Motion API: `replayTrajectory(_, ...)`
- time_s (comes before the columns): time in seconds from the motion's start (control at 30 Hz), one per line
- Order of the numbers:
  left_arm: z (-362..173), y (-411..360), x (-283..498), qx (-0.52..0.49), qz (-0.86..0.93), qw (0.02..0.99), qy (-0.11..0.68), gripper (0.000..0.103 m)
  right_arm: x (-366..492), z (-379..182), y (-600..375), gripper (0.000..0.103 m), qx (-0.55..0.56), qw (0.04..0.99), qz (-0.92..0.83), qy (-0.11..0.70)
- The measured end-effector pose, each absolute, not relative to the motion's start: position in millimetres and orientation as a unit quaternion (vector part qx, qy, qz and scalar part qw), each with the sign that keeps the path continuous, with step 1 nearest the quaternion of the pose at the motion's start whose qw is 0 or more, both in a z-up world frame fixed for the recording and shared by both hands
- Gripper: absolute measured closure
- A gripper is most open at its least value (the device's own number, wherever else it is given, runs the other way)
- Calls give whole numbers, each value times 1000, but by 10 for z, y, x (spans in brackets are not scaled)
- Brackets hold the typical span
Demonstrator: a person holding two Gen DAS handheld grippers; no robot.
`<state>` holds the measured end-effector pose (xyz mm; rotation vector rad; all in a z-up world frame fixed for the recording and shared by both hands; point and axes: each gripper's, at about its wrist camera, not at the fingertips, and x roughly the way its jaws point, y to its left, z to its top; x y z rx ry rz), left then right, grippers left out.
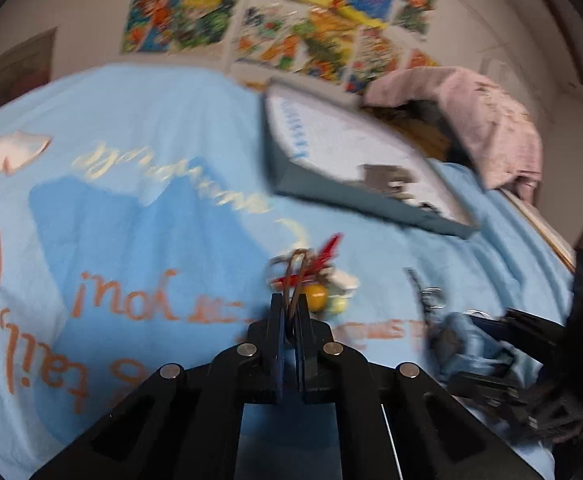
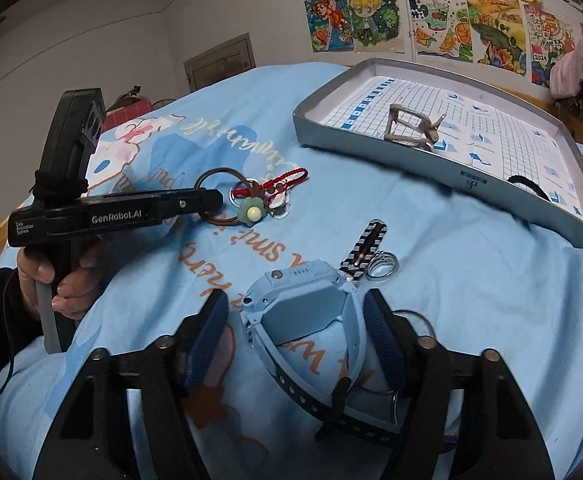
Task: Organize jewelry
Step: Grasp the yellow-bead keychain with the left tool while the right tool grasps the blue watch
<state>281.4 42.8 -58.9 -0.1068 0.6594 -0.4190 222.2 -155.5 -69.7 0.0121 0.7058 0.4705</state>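
Note:
My left gripper is shut on a brown bangle that lies among a red braided bracelet and a pale green flower charm on the blue blanket; the same pile shows blurred in the left wrist view. My right gripper is open, its blue pads on either side of a light blue smartwatch, not touching it. A black-and-white hair clip and a silver ring lie just beyond. A grey tray at the right holds a hair claw and a black hair tie.
Blue printed blanket covers the bed. A pink cloth lies beyond the tray. Colourful drawings hang on the wall behind. The right gripper's body shows at the right edge of the left wrist view.

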Motion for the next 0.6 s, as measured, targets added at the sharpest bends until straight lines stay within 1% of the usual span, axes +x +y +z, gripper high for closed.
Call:
replayTrajectory(0.03, -542, 374, 2759, -38, -209, 927, 309, 99, 2210, -701, -1552, 42, 5, 912, 228, 341)
replayTrajectory(0.1, -452, 246, 2646, -4, -219, 932, 287, 100, 2202, -698, -1557, 50, 4, 913, 225, 340)
replayTrajectory(0.17, -383, 146, 2562, 18, -223, 935, 275, 100, 2200, -698, -1575, 53, 9, 914, 222, 339)
replayTrajectory(0.37, -174, 67, 2375, 40, -221, 941, 254, 100, 2158, -674, -1612, 54, 18, 918, 226, 326)
replayTrajectory(0.6, -1, 48, 2234, 28, -206, 947, 245, 100, 2018, -461, -1801, 54, 51, 933, 223, 277)
